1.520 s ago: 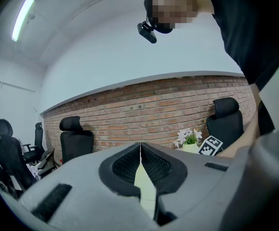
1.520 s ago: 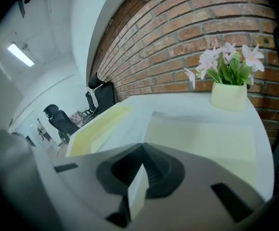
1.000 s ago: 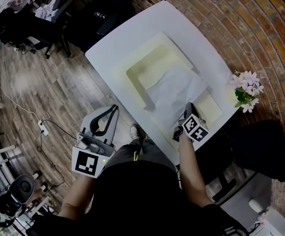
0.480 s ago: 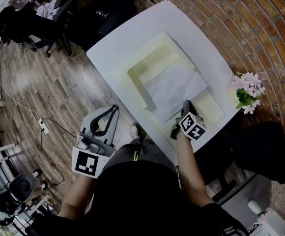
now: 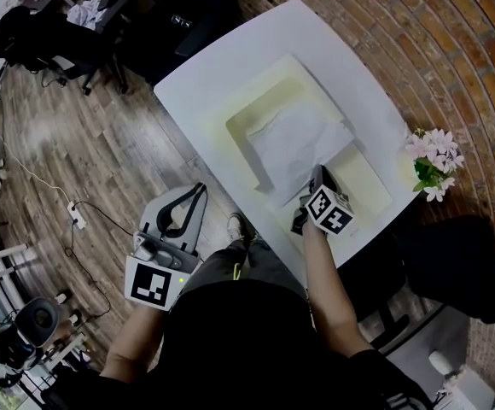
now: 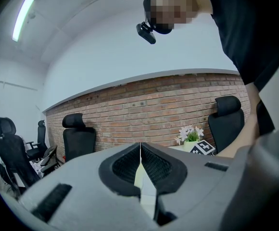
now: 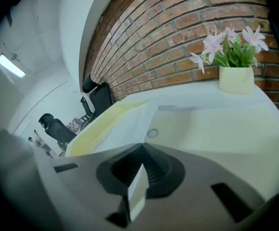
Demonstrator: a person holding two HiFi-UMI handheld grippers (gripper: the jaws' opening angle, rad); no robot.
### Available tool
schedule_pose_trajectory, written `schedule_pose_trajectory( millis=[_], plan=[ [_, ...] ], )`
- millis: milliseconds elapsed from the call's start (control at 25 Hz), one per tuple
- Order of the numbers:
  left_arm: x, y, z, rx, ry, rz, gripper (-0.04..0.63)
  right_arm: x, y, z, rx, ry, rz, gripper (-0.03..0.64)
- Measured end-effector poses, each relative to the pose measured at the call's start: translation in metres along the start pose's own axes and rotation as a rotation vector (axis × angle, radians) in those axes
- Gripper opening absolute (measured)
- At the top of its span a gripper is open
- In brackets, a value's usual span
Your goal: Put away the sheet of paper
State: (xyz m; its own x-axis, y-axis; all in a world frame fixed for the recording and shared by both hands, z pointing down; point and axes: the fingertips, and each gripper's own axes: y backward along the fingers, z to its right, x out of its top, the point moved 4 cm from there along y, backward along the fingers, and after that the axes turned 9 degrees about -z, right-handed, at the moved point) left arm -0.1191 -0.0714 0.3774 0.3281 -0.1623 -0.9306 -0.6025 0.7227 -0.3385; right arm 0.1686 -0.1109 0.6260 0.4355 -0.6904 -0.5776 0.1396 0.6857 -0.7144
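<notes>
The white sheet of paper lies over a pale yellow open folder on the white table. My right gripper is at the sheet's near right corner and is shut on it. In the right gripper view a white strip of the paper runs between the closed jaws of that gripper, and the sheet stretches on toward the folder. My left gripper hangs off the table over the wood floor, at my left side. In the left gripper view this gripper is shut with nothing in it.
A pot of pink flowers stands at the table's right corner, close to my right gripper. Black office chairs stand on the floor beyond the table's far left. A brick wall runs along the table's right side.
My right gripper has moved a little left and away from me with the paper, sliding the sheet further over the folder. The left gripper has stayed where it was.
</notes>
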Motion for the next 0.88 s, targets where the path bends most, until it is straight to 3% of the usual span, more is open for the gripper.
schedule_pose_trajectory(
  millis=[880],
  plan=[
    [-0.004,0.006,-0.005,0.028,0.024,0.0,0.026,0.005,-0.034,-0.027,-0.001,0.041,-0.033,0.014]
  ],
)
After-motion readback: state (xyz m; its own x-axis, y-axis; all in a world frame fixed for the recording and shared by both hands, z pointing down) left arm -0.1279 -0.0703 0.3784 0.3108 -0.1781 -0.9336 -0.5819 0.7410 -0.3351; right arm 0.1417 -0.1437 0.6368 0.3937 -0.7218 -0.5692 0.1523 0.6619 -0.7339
